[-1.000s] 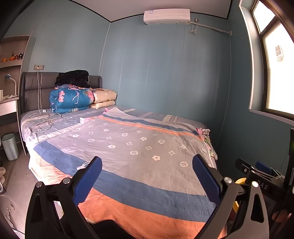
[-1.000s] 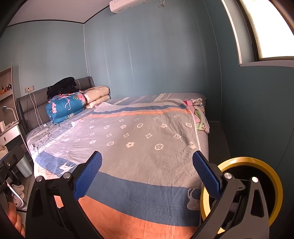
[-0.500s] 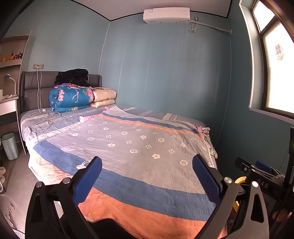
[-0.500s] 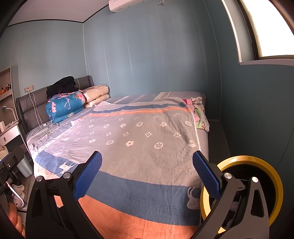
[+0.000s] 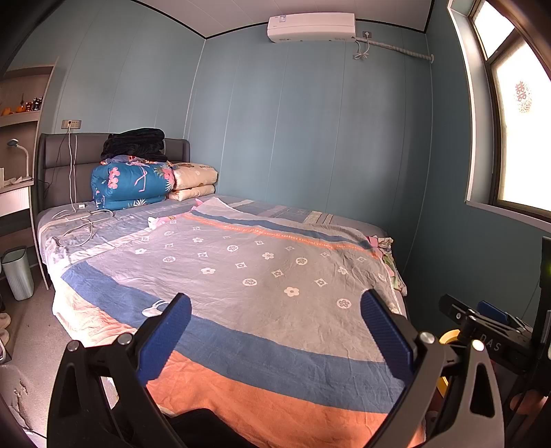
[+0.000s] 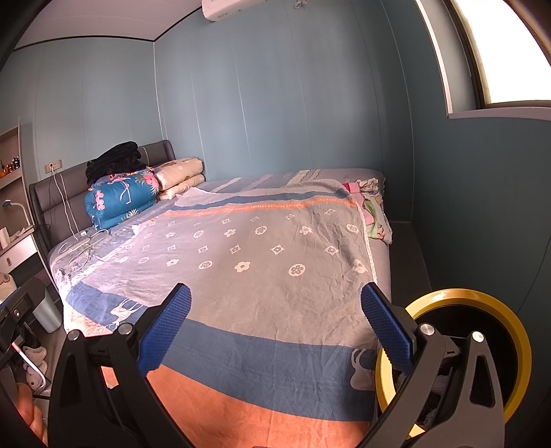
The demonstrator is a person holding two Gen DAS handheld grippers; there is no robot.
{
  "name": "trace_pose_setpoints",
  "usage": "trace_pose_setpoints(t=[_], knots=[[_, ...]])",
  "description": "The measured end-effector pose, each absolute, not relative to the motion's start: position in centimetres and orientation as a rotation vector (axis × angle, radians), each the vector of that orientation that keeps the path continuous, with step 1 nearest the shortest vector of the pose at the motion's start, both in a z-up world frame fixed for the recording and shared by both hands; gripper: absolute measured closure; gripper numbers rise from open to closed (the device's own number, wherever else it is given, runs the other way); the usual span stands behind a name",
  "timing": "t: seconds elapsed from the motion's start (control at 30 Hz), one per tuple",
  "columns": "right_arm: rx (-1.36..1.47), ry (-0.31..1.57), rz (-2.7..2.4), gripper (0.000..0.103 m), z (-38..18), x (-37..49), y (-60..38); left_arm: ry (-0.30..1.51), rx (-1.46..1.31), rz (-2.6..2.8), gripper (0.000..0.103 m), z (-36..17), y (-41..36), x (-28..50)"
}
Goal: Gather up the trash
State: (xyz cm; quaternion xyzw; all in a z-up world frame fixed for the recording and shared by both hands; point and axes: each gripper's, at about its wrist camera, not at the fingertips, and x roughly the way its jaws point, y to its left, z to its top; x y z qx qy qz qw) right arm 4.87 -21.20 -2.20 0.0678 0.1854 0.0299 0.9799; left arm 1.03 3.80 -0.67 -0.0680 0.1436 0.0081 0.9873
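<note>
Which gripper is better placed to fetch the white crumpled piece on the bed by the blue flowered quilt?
Left, probably. The white crumpled piece lies left of centre in both views, and the left gripper is on that side; the right gripper is beside the yellow-rimmed bin. Both open, empty.

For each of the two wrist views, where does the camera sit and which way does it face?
Left wrist: sits behind the left claw, jaws open, at the foot of the bed, facing the headboard; the other claw shows at right.
Right wrist: sits behind the right claw, jaws open, further right, facing the same bed diagonally; a yellow-rimmed bin sits at lower right, a hand at lower left.
Shared: bed, blue folded quilt, air conditioner.
</note>
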Motion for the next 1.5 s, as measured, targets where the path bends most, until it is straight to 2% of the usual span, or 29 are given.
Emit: trace_pose_setpoints(t=[1.5], knots=[[0.142,0.387,0.057,0.008,-2.88,4.49,-21.27,0.306,-0.131,-0.001,0.008,-1.32,3.93,1.47]])
